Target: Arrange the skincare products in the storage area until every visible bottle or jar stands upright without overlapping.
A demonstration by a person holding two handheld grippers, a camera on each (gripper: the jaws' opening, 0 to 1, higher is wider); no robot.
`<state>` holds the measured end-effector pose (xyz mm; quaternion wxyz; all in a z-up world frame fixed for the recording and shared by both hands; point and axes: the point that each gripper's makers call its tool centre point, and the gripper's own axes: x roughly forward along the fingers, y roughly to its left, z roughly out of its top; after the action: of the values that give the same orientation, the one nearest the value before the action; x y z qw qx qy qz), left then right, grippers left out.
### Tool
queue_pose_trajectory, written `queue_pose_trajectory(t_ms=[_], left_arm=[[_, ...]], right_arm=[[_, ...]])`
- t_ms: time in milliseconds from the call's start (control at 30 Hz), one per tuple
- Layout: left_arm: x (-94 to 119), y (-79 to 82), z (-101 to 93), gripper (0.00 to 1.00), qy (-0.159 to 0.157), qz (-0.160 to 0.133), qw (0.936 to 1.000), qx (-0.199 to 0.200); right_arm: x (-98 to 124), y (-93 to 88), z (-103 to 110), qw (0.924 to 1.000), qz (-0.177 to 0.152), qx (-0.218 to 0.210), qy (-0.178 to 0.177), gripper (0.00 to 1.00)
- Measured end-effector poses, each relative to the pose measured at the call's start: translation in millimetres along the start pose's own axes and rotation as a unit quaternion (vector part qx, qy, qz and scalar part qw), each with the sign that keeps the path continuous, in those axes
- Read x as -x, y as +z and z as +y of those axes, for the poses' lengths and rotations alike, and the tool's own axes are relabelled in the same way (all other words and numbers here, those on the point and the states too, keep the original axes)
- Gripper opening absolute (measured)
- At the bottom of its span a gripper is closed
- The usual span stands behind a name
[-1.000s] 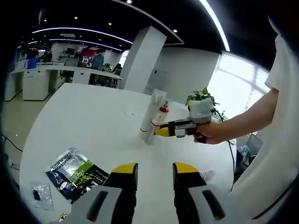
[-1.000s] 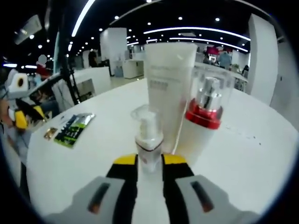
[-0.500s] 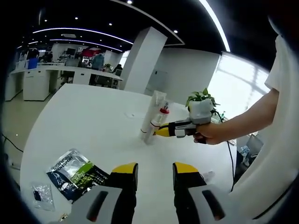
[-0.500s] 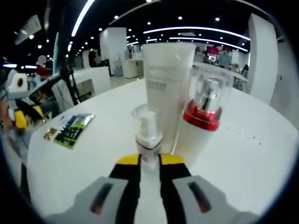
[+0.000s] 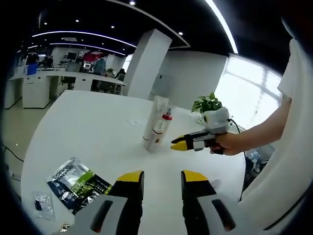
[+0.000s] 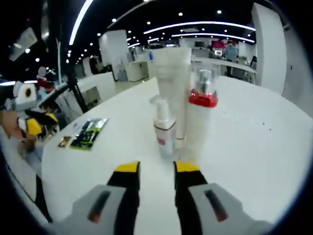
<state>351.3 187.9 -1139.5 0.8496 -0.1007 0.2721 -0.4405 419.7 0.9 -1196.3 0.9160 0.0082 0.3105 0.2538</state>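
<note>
Three skincare products stand upright in a tight group on the white table (image 6: pixel 254 147): a tall white tube (image 6: pixel 172 85), a clear-capped pump bottle with a red collar (image 6: pixel 200 115) and a small pump bottle (image 6: pixel 165 129) in front of them. My right gripper (image 6: pixel 157 171) is open, a short way back from the small bottle, with nothing between its jaws. From the left gripper view the tube (image 5: pixel 152 121) and the red-collared bottle (image 5: pixel 162 128) stand mid-table, with the right gripper (image 5: pixel 178 145) just right of them. My left gripper (image 5: pixel 163 180) is open and empty, far from the group.
A dark green sachet (image 5: pixel 78 181) and a small clear packet (image 5: pixel 43 203) lie flat near the table's edge; the sachet (image 6: pixel 88 133) also lies left of the bottles. A potted plant (image 5: pixel 208 104) stands behind a person's hand (image 5: pixel 234 144). Office desks lie beyond.
The right gripper opened, let go of the small pump bottle and drew back from it. The bottle stays standing. The left gripper has hardly moved.
</note>
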Motion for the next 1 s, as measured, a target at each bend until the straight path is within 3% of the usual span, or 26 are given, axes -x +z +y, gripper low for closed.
queue_pose_trajectory(t_ms=[67,167,267,467,633,733,867,1000], left_arm=[[0,-1.3,-5.2,0.30,-0.005,0.001,1.0000,-0.003],[0,-3.0,-14.9,0.30,-0.013,0.004,0.9999,-0.009],[-1,-6.0,-25.7,0.30,-0.023,0.007,0.9995,-0.018],[1,-11.9,-45.8,0.30,-0.036,0.010,0.9990,-0.025],[2,-19.9,-56.9,0.30,-0.049,0.019,0.9979,-0.039],[5,-22.6,-58.3,0.30,-0.048,0.020,0.9978,-0.041],[11,-22.5,-65.2,0.30,-0.051,0.016,0.9981,-0.032],[13,-27.2,-65.3,0.30,-0.051,0.022,0.9978,-0.037]], right_arm=[[15,-12.4,7,0.9999,0.008,-0.011,0.009,0.27],[37,-38.6,18,0.9984,0.048,-0.025,0.020,0.27],[56,-50.2,28,0.9986,0.042,-0.007,0.030,0.27],[86,-91.8,56,0.9907,0.103,0.051,0.074,0.30],[89,-115.9,65,0.9850,0.140,0.062,0.081,0.30],[88,-133.5,66,0.9764,0.179,0.089,0.082,0.30],[85,-144.1,70,0.9703,0.199,0.107,0.086,0.28],[83,-149.4,69,0.9647,0.212,0.135,0.079,0.19]])
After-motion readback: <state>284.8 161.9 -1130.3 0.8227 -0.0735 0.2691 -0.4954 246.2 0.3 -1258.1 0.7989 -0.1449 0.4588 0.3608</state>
